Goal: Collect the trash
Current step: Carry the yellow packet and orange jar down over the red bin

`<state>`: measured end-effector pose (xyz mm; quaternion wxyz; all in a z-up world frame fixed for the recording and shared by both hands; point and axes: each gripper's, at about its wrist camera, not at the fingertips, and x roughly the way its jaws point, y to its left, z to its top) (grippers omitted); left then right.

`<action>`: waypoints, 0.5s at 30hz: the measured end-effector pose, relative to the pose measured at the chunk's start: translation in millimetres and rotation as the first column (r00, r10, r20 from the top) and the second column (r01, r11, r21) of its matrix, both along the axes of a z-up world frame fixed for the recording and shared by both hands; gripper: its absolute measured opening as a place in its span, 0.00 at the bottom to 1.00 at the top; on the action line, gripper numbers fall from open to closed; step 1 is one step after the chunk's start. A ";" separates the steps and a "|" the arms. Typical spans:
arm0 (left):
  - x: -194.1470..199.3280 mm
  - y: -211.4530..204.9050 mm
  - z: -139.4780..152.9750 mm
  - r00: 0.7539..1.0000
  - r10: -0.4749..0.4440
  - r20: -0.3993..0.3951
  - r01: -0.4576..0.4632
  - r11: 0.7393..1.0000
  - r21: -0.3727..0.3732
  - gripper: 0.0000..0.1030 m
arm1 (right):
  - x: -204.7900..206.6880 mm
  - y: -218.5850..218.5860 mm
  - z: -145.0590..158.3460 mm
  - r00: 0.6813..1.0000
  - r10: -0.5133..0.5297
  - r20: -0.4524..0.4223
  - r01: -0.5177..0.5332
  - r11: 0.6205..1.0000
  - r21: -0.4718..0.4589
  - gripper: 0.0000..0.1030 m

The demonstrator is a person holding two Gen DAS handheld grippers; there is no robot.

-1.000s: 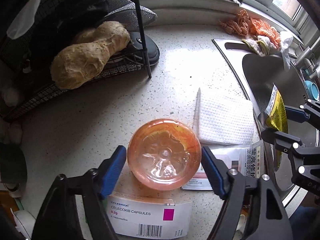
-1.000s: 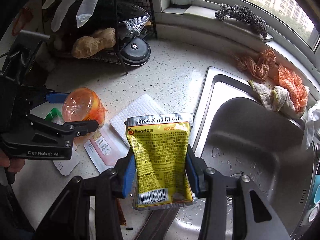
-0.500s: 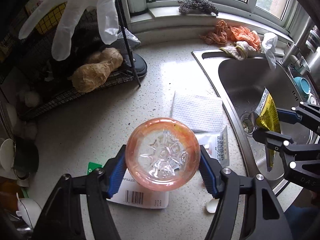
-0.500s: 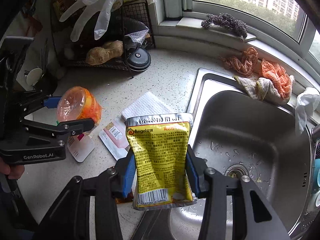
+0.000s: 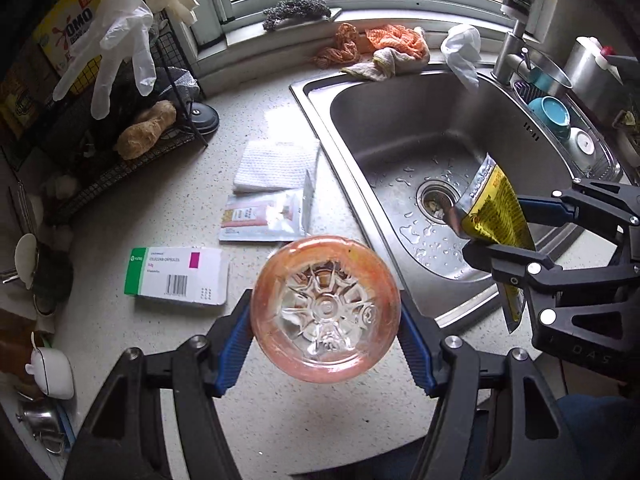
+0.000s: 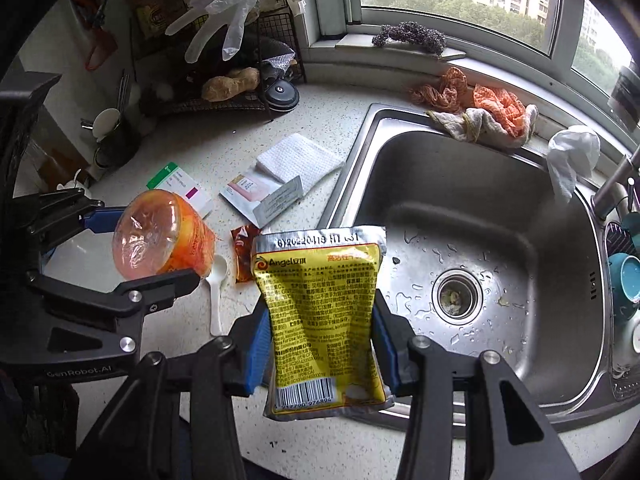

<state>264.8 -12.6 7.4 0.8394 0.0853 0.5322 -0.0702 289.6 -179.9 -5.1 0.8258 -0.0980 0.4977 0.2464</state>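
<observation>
Left gripper [image 5: 326, 330] clamped on an orange plastic bottle [image 5: 326, 308], base toward the camera, held clear above the counter [image 5: 168, 364] near its front edge. Right gripper [image 6: 320, 336] clamped on a yellow foil packet [image 6: 320, 312], upright, held over the sink's [image 6: 516, 208] front-left rim. Left on the counter: a medicine box [image 5: 176, 276] left of the bottle, white folded cloth [image 5: 276, 166] and pink sachets [image 5: 264, 218] beside the sink's left edge, a white spoon [image 6: 218, 292] and a brown wrapper [image 6: 244, 252] near the front.
</observation>
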 end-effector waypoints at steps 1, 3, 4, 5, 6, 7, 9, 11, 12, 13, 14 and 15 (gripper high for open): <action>-9.6 -6.6 -0.2 1.000 -0.005 -0.004 0.005 1.000 0.000 0.62 | -8.0 -5.6 -0.9 1.000 -0.001 -0.005 0.001 1.000 0.000 0.41; -26.7 -21.5 -2.6 1.000 -0.019 -0.008 0.019 1.000 0.010 0.62 | -26.1 -18.2 -2.6 1.000 -0.002 -0.013 0.002 1.000 0.002 0.41; -34.5 -29.2 -3.4 1.000 -0.024 -0.010 0.024 1.000 0.012 0.62 | -34.9 -23.9 -3.7 1.000 -0.001 -0.016 0.001 1.000 -0.001 0.41; -42.3 -36.7 -4.8 1.000 -0.028 -0.013 0.028 1.000 0.011 0.62 | -42.5 -29.5 -4.7 1.000 -0.002 -0.019 0.002 1.000 -0.004 0.41; -50.8 -44.7 -6.0 0.999 -0.032 -0.015 0.032 0.999 0.010 0.62 | -50.7 -36.1 -4.9 1.000 -0.004 -0.021 0.004 1.000 -0.003 0.41; -58.5 -52.2 -7.3 0.999 -0.035 -0.017 0.035 0.999 0.011 0.62 | -58.4 -42.3 -5.4 1.000 -0.008 -0.024 0.008 1.000 -0.003 0.41; -75.3 -68.4 -9.4 0.999 -0.051 -0.020 0.051 0.999 0.016 0.62 | -73.9 -54.4 -5.7 0.999 -0.015 -0.030 0.016 1.000 0.002 0.41; -91.5 -82.6 -10.0 0.997 -0.068 -0.022 0.068 0.998 0.018 0.62 | -89.3 -67.3 -3.8 0.999 -0.028 -0.026 0.029 1.000 0.007 0.41; -99.7 -90.2 -10.3 0.997 -0.077 -0.022 0.078 0.997 0.018 0.62 | -97.6 -74.6 -2.8 0.999 -0.038 -0.023 0.038 0.999 0.013 0.41; -107.7 -97.7 -10.8 0.996 -0.086 -0.022 0.086 0.996 0.021 0.62 | -105.7 -82.7 -1.6 0.999 -0.048 -0.022 0.049 0.999 0.017 0.41; -114.7 -105.1 -11.3 0.995 -0.094 -0.023 0.095 0.995 0.025 0.62 | -113.4 -89.3 -1.4 0.998 -0.058 -0.021 0.058 0.998 0.020 0.41; -121.7 -112.7 -11.1 0.994 -0.104 -0.024 0.104 0.994 0.029 0.63 | -120.9 -96.3 -0.7 0.997 -0.068 -0.019 0.068 0.997 0.021 0.41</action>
